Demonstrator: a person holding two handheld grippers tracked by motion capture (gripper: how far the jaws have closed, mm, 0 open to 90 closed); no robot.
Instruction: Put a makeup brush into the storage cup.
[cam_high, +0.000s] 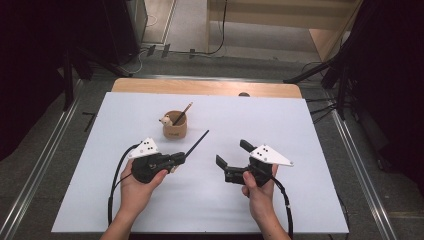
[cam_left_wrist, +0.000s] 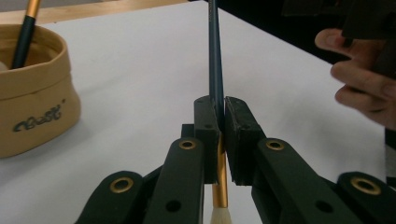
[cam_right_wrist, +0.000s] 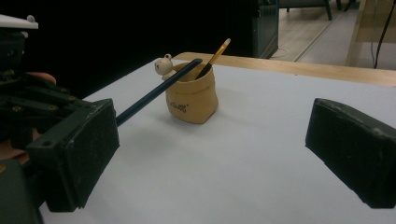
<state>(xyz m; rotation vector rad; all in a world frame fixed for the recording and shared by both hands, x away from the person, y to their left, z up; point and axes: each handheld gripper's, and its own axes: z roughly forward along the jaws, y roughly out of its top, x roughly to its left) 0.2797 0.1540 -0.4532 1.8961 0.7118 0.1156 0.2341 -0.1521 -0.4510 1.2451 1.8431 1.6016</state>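
Note:
My left gripper (cam_high: 181, 158) is shut on a dark-handled brush (cam_high: 197, 142), whose handle slants up and to the right above the table. In the left gripper view the jaws (cam_left_wrist: 222, 105) pinch the blue handle (cam_left_wrist: 215, 56) just above its gold ferrule (cam_left_wrist: 220, 186), with white bristles below. A tan pot (cam_high: 175, 127) stands behind it and holds a second brush (cam_high: 183, 113) and a small bear figure (cam_high: 164, 120). My right gripper (cam_high: 233, 153) is wide open with nothing between its pads (cam_right_wrist: 79, 154), facing the pot (cam_right_wrist: 191, 95) and the held brush (cam_right_wrist: 159, 91).
A white sheet (cam_high: 280, 125) covers the table, with a wooden edge (cam_high: 210, 87) at the back. Cables trail from both grippers toward the front edge. Metal rails run along both sides, and dark stands rise beyond them.

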